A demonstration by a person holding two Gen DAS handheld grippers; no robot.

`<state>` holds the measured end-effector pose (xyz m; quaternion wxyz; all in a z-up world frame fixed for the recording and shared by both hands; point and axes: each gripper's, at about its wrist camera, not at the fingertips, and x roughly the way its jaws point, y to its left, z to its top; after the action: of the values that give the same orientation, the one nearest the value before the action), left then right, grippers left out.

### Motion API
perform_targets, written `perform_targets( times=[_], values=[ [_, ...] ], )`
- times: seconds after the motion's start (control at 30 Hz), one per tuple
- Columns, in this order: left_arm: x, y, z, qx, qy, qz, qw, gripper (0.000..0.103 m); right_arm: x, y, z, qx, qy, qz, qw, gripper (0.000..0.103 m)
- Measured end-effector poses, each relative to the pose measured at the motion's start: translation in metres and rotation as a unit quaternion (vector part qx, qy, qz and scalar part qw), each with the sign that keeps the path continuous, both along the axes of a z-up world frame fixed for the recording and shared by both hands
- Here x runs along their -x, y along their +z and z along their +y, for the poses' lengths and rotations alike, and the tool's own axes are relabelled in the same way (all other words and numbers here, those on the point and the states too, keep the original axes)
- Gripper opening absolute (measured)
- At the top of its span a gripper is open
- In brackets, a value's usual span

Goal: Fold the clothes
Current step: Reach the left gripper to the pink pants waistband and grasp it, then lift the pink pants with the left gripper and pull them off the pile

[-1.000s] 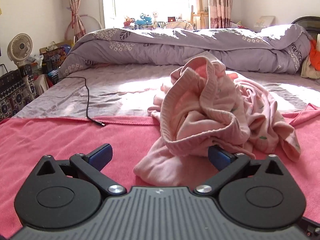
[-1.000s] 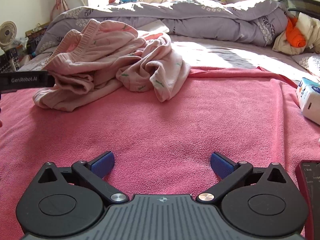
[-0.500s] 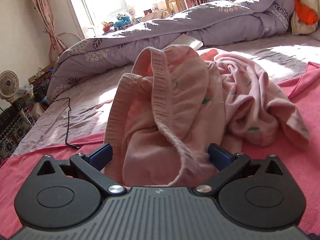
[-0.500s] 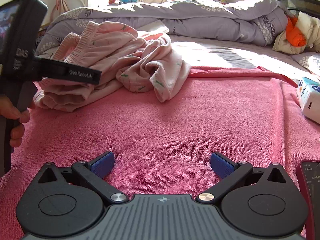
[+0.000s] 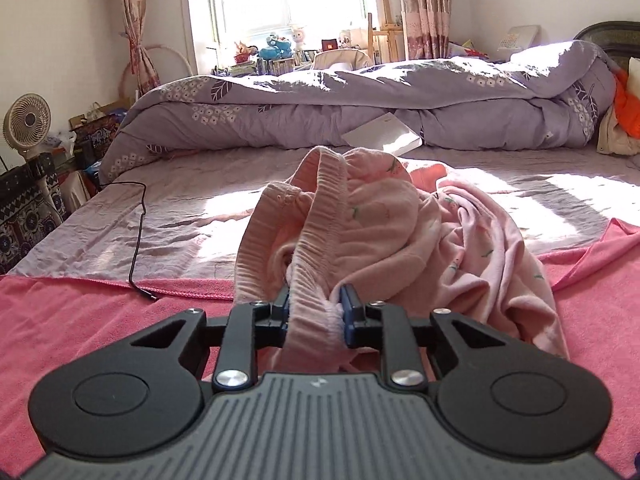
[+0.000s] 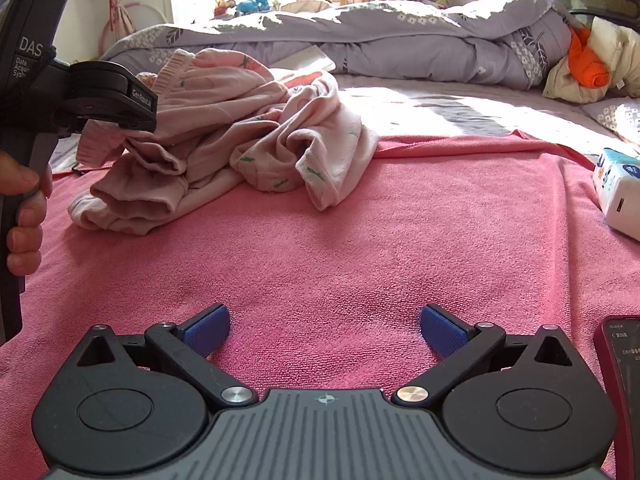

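A crumpled pale pink garment [image 5: 404, 236] with small green marks and a ribbed waistband lies in a heap on the pink towel [image 5: 80, 320]. My left gripper [image 5: 314, 308] is shut on the waistband, which is bunched between its blue pads. The right wrist view shows the same garment [image 6: 248, 128] at the far left of the towel [image 6: 400, 248], with the left gripper [image 6: 132, 124] clamped on its left edge and a hand [image 6: 24, 208] around the handle. My right gripper [image 6: 324, 328] stands open low over bare towel, well short of the garment.
A rolled purple duvet [image 5: 360, 112] runs across the back of the bed. A black cable [image 5: 138, 240] ends at the towel's left edge. A tissue pack [image 6: 620, 196] and a phone [image 6: 624, 392] lie to the right. Orange and beige clothes [image 6: 588, 64] sit far right.
The left gripper moved in on the garment and went from open to shut on its waistband. The right gripper has stayed open in place.
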<state>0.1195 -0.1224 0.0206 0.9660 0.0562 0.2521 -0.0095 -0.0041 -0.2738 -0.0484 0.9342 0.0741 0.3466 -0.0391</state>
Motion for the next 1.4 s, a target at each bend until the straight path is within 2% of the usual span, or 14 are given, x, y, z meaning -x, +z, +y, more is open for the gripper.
perform_targets(
  times=[0.27, 0.43, 0.57, 0.7, 0.77, 0.9, 1.03, 1.1, 1.17, 1.23, 1.3, 1.33, 1.37, 1.4],
  values=[
    [0.016, 0.077, 0.029, 0.066, 0.050, -0.097, 0.9918, 0.024, 0.004, 0.002, -0.016, -0.046, -0.020, -0.021, 0.999, 0.100],
    [0.053, 0.132, 0.069, 0.041, 0.077, -0.176, 0.9804, 0.023, 0.004, 0.003, -0.008, -0.027, -0.004, -0.020, 0.999, 0.100],
    [0.080, 0.148, 0.095, -0.008, 0.064, -0.172, 0.9829, 0.024, 0.002, 0.002, 0.002, -0.022, 0.040, -0.012, 0.999, 0.103],
    [0.097, 0.123, 0.104, -0.045, 0.056, -0.141, 0.9874, 0.027, 0.002, 0.000, 0.026, 0.024, 0.090, 0.003, 0.996, 0.103],
    [0.098, 0.099, 0.106, -0.050, 0.053, -0.120, 0.9901, 0.033, 0.002, -0.002, 0.038, 0.052, 0.107, 0.010, 0.993, 0.103],
    [0.090, 0.042, 0.105, -0.061, 0.062, -0.066, 0.9940, 0.035, 0.002, -0.001, 0.035, 0.036, 0.107, 0.011, 0.994, 0.103],
    [0.081, -0.006, 0.114, -0.045, 0.062, -0.004, 0.9970, 0.039, 0.003, 0.000, 0.032, 0.024, 0.106, 0.009, 0.994, 0.103],
    [0.078, -0.022, 0.113, -0.057, 0.060, 0.009, 0.9965, 0.059, 0.003, 0.000, 0.034, 0.031, 0.106, 0.010, 0.994, 0.103],
    [0.072, -0.038, 0.108, -0.075, 0.056, 0.016, 0.9955, 0.088, 0.003, 0.000, 0.034, 0.031, 0.106, 0.011, 0.994, 0.103],
    [0.068, -0.050, 0.102, -0.091, 0.052, 0.024, 0.9942, 0.091, 0.003, 0.000, 0.033, 0.029, 0.105, 0.011, 0.994, 0.103],
    [0.068, -0.056, 0.102, -0.109, 0.051, 0.029, 0.9924, 0.091, 0.003, 0.000, 0.033, 0.030, 0.105, 0.011, 0.994, 0.103],
    [0.067, -0.056, 0.102, -0.109, 0.048, 0.029, 0.9925, 0.085, 0.003, 0.000, 0.033, 0.030, 0.105, 0.011, 0.994, 0.103],
    [0.068, -0.055, 0.103, -0.101, 0.042, 0.026, 0.9936, 0.067, 0.002, 0.000, 0.033, 0.031, 0.105, 0.011, 0.994, 0.103],
    [0.067, -0.053, 0.106, -0.091, 0.037, 0.024, 0.9949, 0.060, 0.002, 0.000, 0.033, 0.030, 0.105, 0.011, 0.994, 0.103]
  ],
)
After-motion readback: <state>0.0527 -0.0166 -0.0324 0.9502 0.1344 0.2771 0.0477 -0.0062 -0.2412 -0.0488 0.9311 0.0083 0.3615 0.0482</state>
